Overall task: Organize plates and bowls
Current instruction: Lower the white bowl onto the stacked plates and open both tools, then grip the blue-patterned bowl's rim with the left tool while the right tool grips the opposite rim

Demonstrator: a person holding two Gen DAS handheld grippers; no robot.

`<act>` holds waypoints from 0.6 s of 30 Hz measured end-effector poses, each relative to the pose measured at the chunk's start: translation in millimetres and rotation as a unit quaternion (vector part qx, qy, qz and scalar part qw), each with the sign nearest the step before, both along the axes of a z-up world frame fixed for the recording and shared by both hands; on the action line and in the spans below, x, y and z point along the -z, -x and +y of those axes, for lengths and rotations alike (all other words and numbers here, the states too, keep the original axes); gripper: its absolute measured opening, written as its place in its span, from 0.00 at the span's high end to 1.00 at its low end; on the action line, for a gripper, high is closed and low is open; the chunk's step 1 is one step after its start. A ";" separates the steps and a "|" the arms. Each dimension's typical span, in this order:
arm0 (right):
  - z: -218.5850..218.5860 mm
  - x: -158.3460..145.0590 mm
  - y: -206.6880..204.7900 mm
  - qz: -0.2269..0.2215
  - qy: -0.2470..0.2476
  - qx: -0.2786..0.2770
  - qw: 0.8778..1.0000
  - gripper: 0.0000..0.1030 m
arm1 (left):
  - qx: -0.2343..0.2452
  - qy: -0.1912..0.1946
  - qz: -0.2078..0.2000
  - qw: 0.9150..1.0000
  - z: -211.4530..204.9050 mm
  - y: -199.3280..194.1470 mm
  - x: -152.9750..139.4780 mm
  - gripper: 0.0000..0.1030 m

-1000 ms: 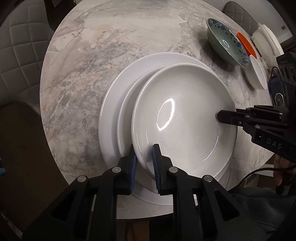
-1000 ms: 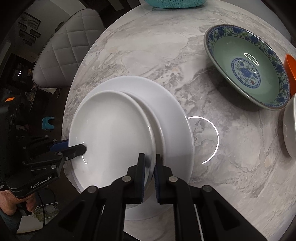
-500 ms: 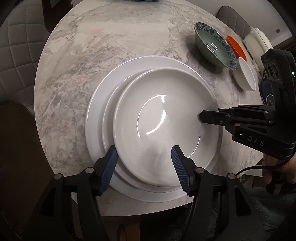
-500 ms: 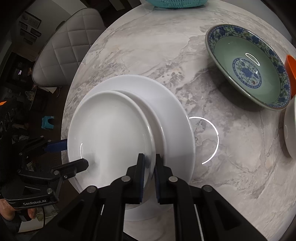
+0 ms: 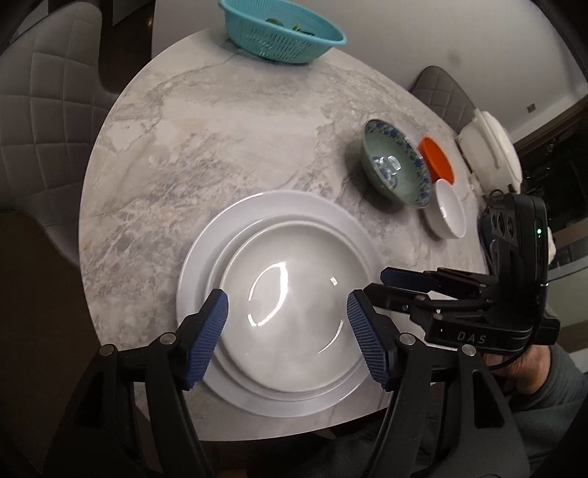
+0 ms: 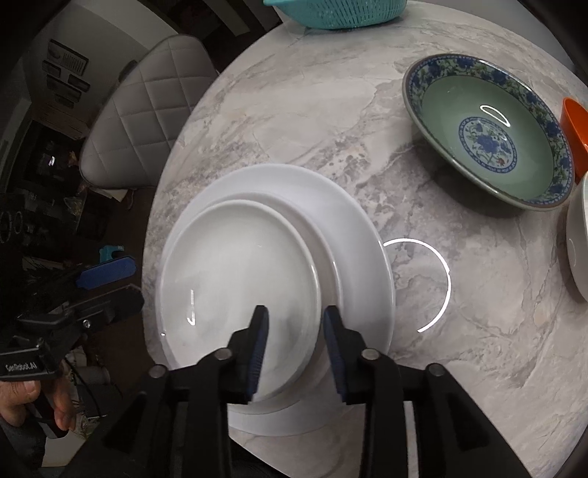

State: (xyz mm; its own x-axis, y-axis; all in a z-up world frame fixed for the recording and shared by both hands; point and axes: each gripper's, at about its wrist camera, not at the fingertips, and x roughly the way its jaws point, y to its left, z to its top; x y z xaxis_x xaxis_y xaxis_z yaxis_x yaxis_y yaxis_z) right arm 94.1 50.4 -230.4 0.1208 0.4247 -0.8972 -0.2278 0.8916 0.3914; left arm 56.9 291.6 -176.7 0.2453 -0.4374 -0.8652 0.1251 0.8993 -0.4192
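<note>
L gripper (image 5: 286,331) hovers over near edge of the bench (image 5: 220,154), fingers (image 5: 205,334) spread wide & opening, nothing pinched; the plates show between them but below. Small white plate (image 5: 286,320) sits nested on big white plate (image 5: 235,235), slightly off-centre toward near edge. R gripper (image 6: 294,345) at the small plate's right rim, fingers (image 6: 257,342) apart & opening, straddling the rim w/o pressing it. Further right: green bowl w/ blue flower pattern (image 6: 488,132), then orange bowl (image 5: 437,161) and small white bowl (image 5: 450,209) side by side. Teal basket (image 5: 286,33) at far edge.
</note>
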 end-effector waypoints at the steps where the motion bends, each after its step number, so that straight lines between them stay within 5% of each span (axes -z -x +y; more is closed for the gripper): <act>1: -5.6 -7.6 2.3 -0.010 -0.008 0.008 1.000 0.47 | 0.006 0.014 -0.013 1.000 -2.7 -5.2 -7.8 0.36; 4: -33.9 -33.9 4.3 -0.039 -0.038 0.042 0.998 0.45 | 0.017 0.039 -0.060 0.997 -16.8 -22.7 -32.8 0.36; 11: -156.8 -84.8 -27.8 -0.093 -0.084 0.143 0.982 0.44 | 0.039 0.034 -0.038 0.998 -66.6 -105.3 -51.5 0.36; 18: -219.0 -54.9 -96.5 -0.020 -0.158 0.156 0.975 0.43 | 0.059 -0.007 0.016 0.998 -128.5 -179.3 -2.3 0.36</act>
